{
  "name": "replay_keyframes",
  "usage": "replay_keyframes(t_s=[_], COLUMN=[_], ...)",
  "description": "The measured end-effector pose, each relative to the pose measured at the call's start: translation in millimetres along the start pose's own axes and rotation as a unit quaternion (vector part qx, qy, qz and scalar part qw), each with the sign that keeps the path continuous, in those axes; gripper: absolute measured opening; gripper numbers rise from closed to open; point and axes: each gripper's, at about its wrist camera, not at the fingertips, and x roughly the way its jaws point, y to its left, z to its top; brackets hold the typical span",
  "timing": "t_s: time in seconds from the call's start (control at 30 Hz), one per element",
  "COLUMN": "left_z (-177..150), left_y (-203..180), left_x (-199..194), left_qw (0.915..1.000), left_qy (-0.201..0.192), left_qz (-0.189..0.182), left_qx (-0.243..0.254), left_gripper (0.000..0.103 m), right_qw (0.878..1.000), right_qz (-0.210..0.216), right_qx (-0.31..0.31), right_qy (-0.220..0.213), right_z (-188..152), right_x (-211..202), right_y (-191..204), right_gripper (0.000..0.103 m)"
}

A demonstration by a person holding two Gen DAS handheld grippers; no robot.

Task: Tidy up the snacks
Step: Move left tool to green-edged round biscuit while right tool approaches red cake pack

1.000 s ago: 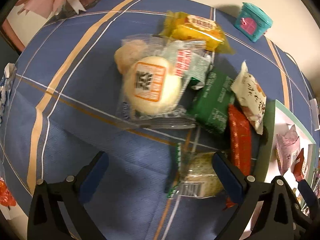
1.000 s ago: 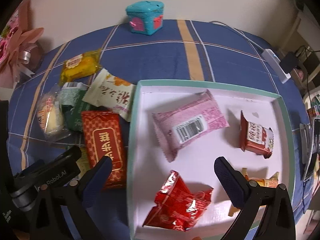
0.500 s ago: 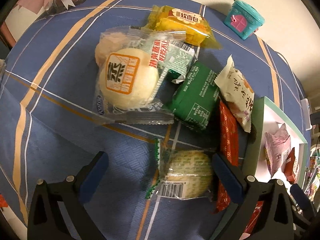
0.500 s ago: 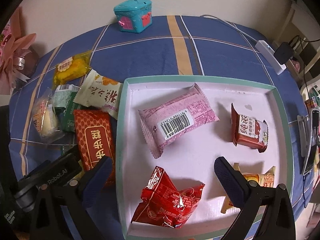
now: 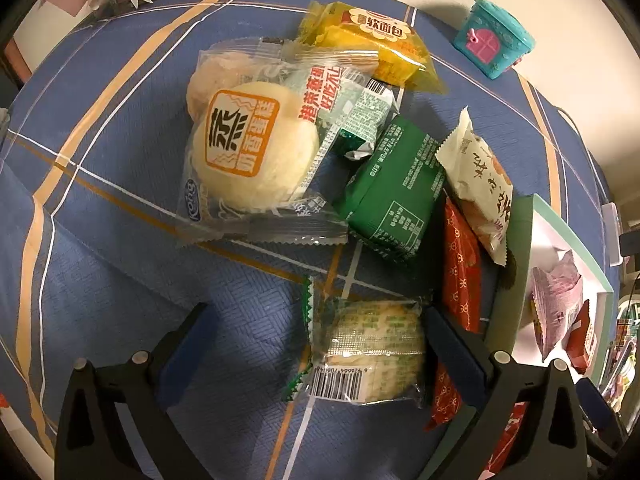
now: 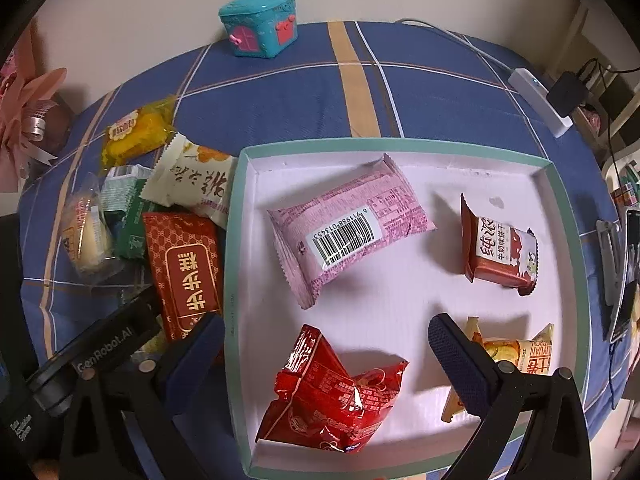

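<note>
Pick step: left gripper (image 5: 316,334) held wide over clear-wrapped bun (image 5: 370,350), not yet gripped. Closing needed next, then transfer to tray (image 6: 560,184). Right gripper (image 6: 324,342) wide, empty.

We cannot see all of the long red packet (image 5: 460,264), half hidden behind the tray wall (image 5: 514,280) and the left gripper's finger (image 5: 452,344).
</note>
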Motion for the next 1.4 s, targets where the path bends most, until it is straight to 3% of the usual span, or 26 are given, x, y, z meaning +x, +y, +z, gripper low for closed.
replay_keyframes(t_s=[0.47, 0.73, 1.13, 1.4], left_z=[7, 16, 22, 24], left_y=[42, 95, 153, 184], left_x=[0, -4, -28, -42], left_qw=[0.9993, 0.9946, 0.9913, 0.987], left_qy=[0.03, 0.022, 0.005, -0.005], left_qz=[0.019, 0.094, 0.092, 0.089], left_qx=[-0.008, -0.037, -0.094, -0.134], left_gripper=[0.103, 0.103, 0.103, 0.103], right_qw=[1.0, 1.0, 0.993, 0.986], right_qz=[0.003, 0.014, 0.079, 0.1], right_qx=[0.002, -0.021, -0.08, -0.125], right_qy=[0.007, -0.006, -0.047, -0.044], right_z=[0, -2, 2, 0], right_x=[6, 2, -6, 1], right_y=[2, 26, 79, 99], right_gripper=[0.103, 0.103, 0.103, 0.103])
